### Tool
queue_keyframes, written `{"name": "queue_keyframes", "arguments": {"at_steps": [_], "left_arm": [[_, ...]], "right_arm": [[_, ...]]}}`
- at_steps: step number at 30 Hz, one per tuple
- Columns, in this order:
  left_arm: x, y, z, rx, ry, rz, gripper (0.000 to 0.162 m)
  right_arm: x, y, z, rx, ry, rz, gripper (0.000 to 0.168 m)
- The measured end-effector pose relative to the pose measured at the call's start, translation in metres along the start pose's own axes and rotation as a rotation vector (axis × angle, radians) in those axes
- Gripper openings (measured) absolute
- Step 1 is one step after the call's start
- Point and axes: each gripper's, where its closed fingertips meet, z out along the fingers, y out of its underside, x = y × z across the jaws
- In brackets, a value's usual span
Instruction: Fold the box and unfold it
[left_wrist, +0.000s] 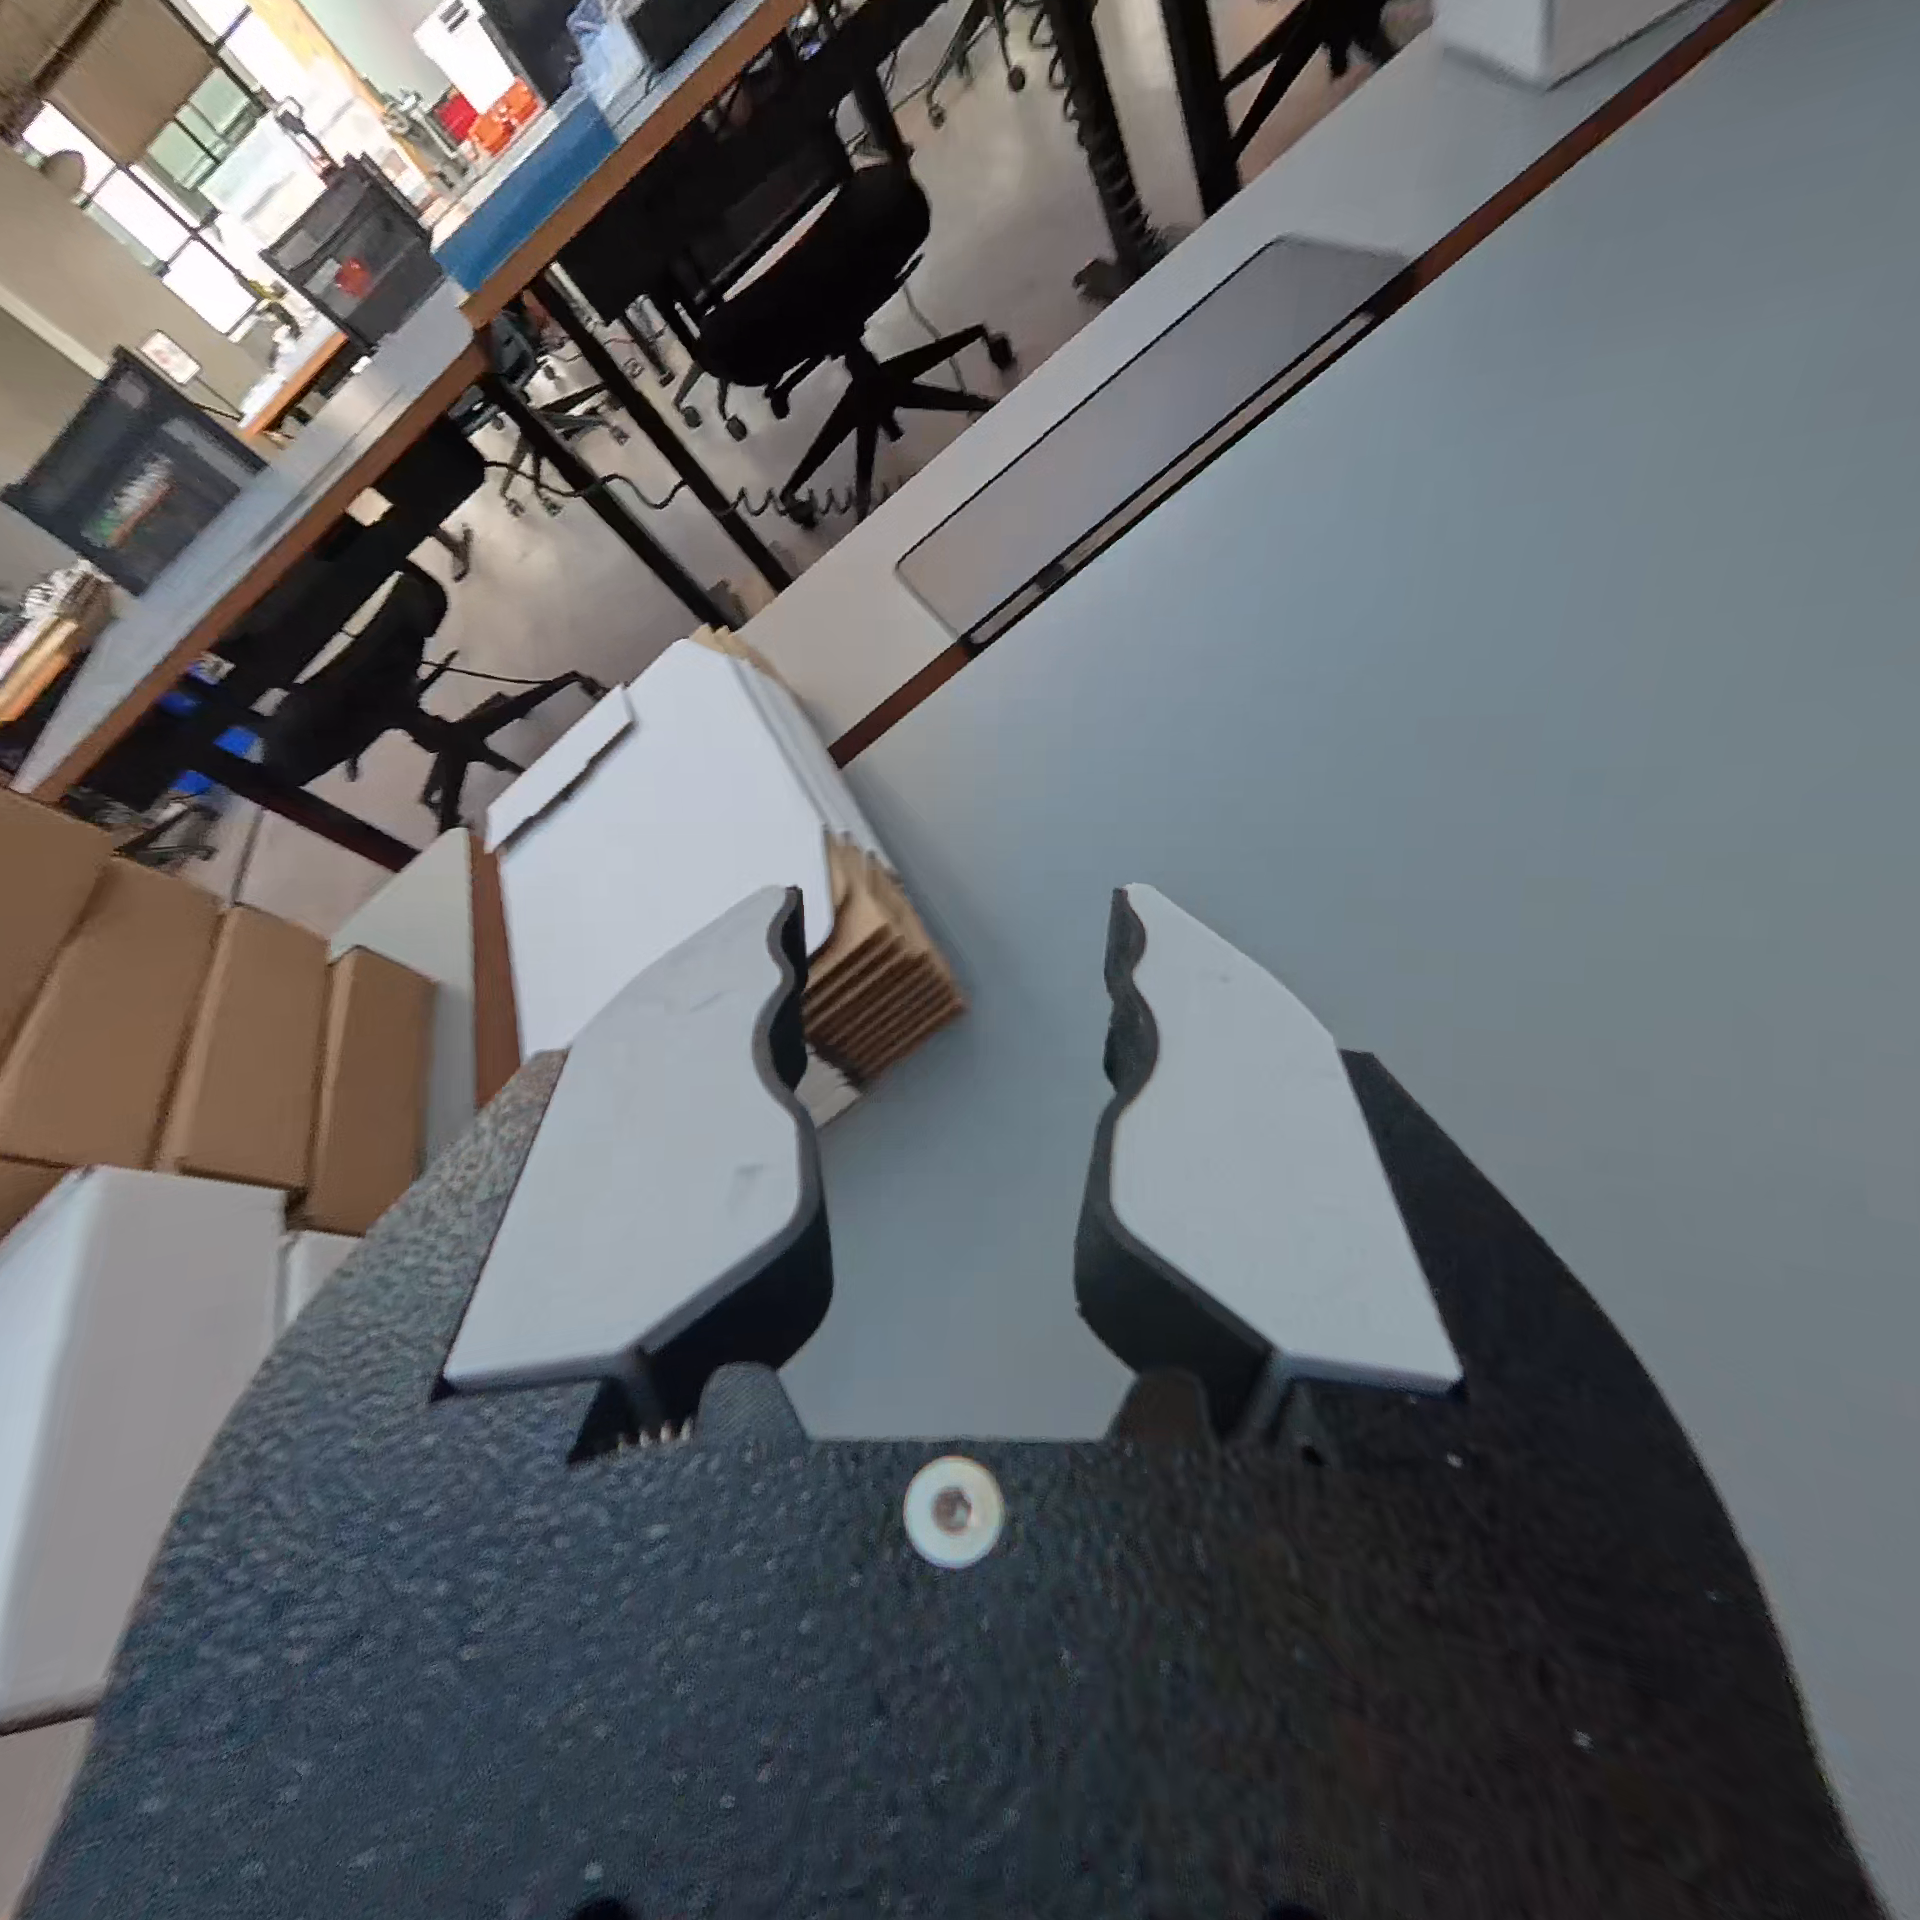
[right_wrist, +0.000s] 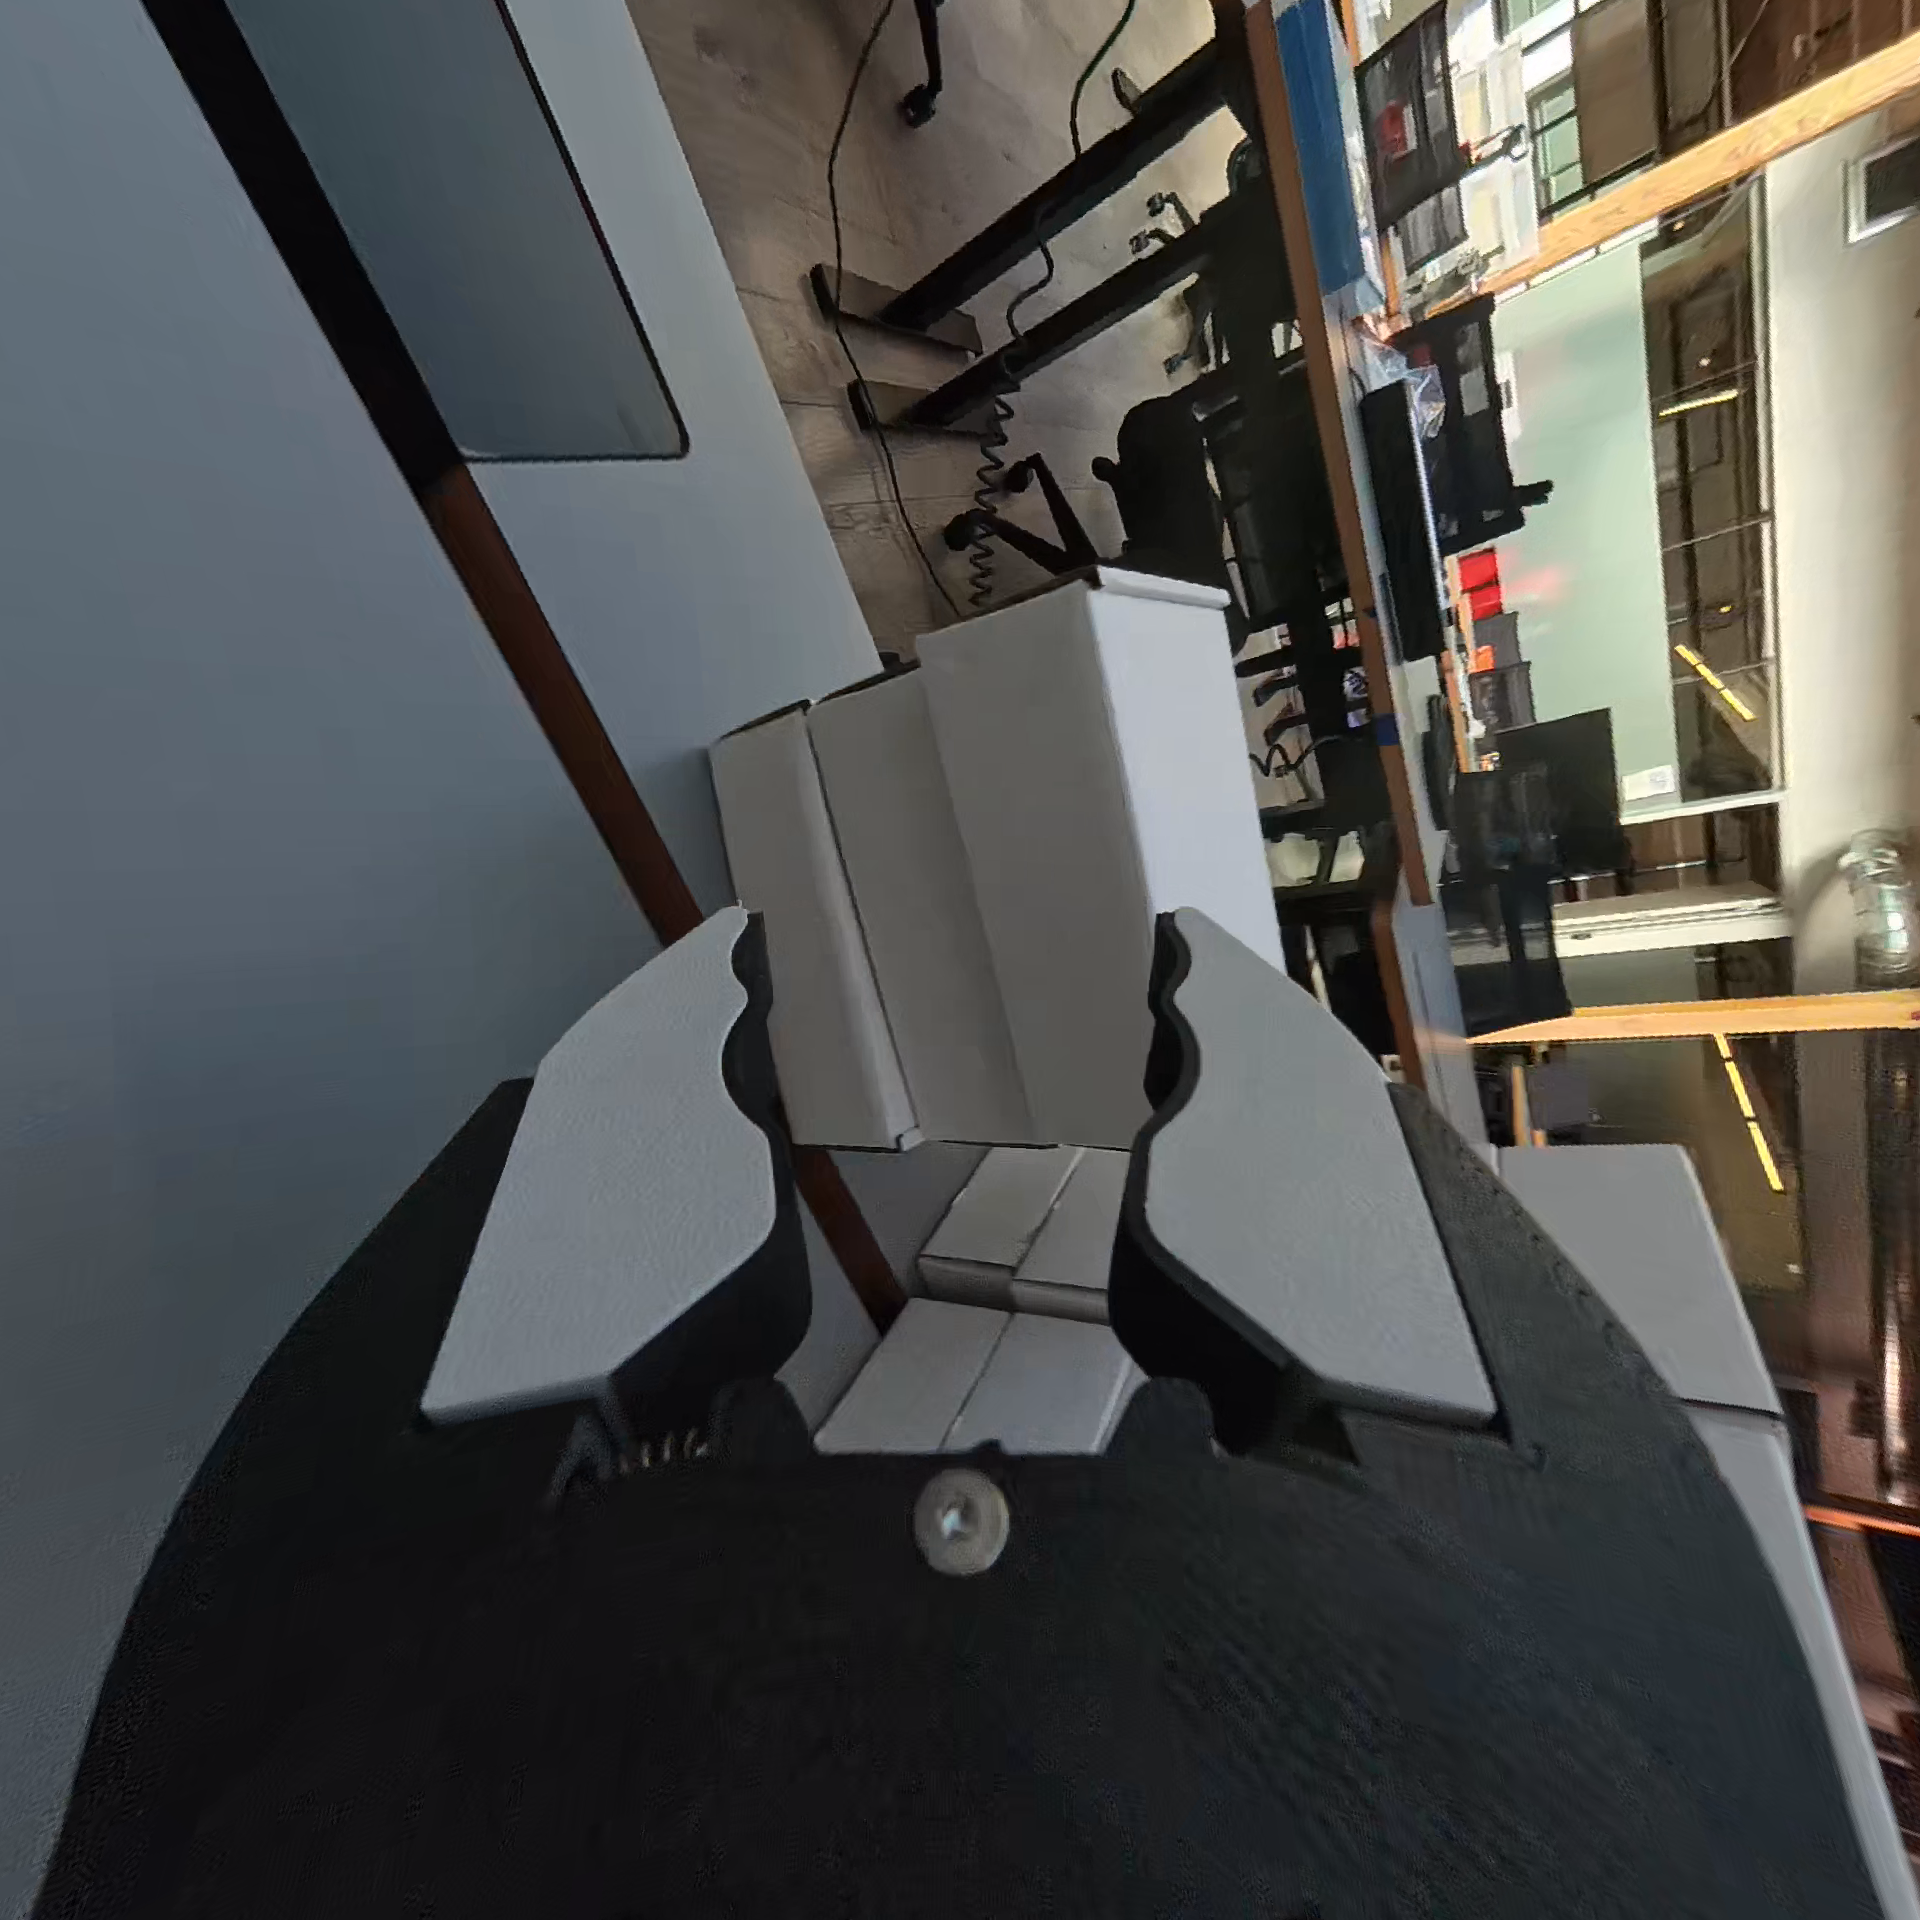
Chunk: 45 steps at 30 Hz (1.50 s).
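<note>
Hovering over the grey tabletop (left_wrist: 1455, 831), the left hand-held gripper (left_wrist: 956, 904) is standing released, its fingers spread with nothing between them. Item: one stack of flattened box blanks (left_wrist: 665, 821), white on top with brown corrugated edges showing, is lying just beyond the left fingertips at the tabletop's left edge. Item: brown cartons (left_wrist: 208, 1039) and a white carton (left_wrist: 114, 1403) are sitting off that edge, lower and to the left. Item: a flush grey panel (left_wrist: 1143, 436) is lying in the tabletop's far edge. Office chairs (left_wrist: 831, 281) and other desks are standing well beyond.

The right hand-held gripper (right_wrist: 956, 925) is likewise standing released and is gripping nothing. Item: white folded boxes (right_wrist: 997, 1320) are lying directly under its open jaws. Item: further white boxes (right_wrist: 935, 883) are standing in a stepped row just past the fingertips, near the tabletop's far edge, the tallest (right_wrist: 1143, 748) farthest off. Whether these are fully closed cannot be told.

Judgement on step: neither gripper is touching cardboard, so this is reading as a gap between cycles, most likely a reach for a fresh blank or for a box to work on. Which one is intended cannot be told. The next move is calling for one gripper to come down on a flap or blank edge and close on it, while the other is steadying the piece.
</note>
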Motion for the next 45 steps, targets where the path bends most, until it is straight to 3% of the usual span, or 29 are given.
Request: {"name": "queue_keyframes", "arguments": {"at_steps": [4,8,13,17,22,28,31,33,36,38,41,45], "left_arm": [[-0.050,0.030,0.040,-0.084,0.044,0.090,0.064],[-0.056,0.039,0.077,-0.134,0.235,0.022,0.084],[-0.050,0.061,0.113,-0.265,0.394,-0.026,0.102],[-0.043,0.076,0.119,-0.346,0.398,0.004,0.100],[-0.029,0.082,0.097,-0.419,0.380,0.130,0.090],[-0.006,0.071,0.069,-0.403,0.417,0.165,0.064],[-0.002,0.063,0.062,-0.319,0.339,0.210,0.065],[-0.010,0.061,0.060,-0.263,0.203,0.295,0.068],[-0.014,0.066,0.056,-0.218,0.027,0.492,0.047],[-0.012,0.067,0.051,-0.193,-0.091,0.624,0.013],[-0.015,0.052,0.036,-0.159,-0.350,0.832,0.004],[0.000,-0.004,-0.002,-0.064,-0.554,0.914,0.003]], "right_arm": [[-0.066,-0.041,-0.042,0.164,-0.188,0.260,0.069],[-0.125,-0.076,-0.075,0.307,-0.385,0.377,0.067],[-0.152,-0.095,-0.101,0.394,-0.505,0.458,0.064],[-0.157,-0.086,-0.107,0.378,-0.519,0.452,0.064],[-0.158,-0.078,-0.112,0.368,-0.518,0.485,0.064],[-0.169,-0.074,-0.114,0.347,-0.512,0.486,0.064],[-0.175,-0.072,-0.117,0.345,-0.506,0.469,0.064],[-0.176,-0.071,-0.120,0.348,-0.504,0.470,0.064],[-0.176,-0.072,-0.126,0.371,-0.506,0.502,0.064],[-0.176,-0.075,-0.130,0.394,-0.515,0.533,0.064],[-0.177,-0.081,-0.138,0.428,-0.527,0.558,0.063],[-0.175,-0.087,-0.145,0.439,-0.507,0.566,0.060]]}}
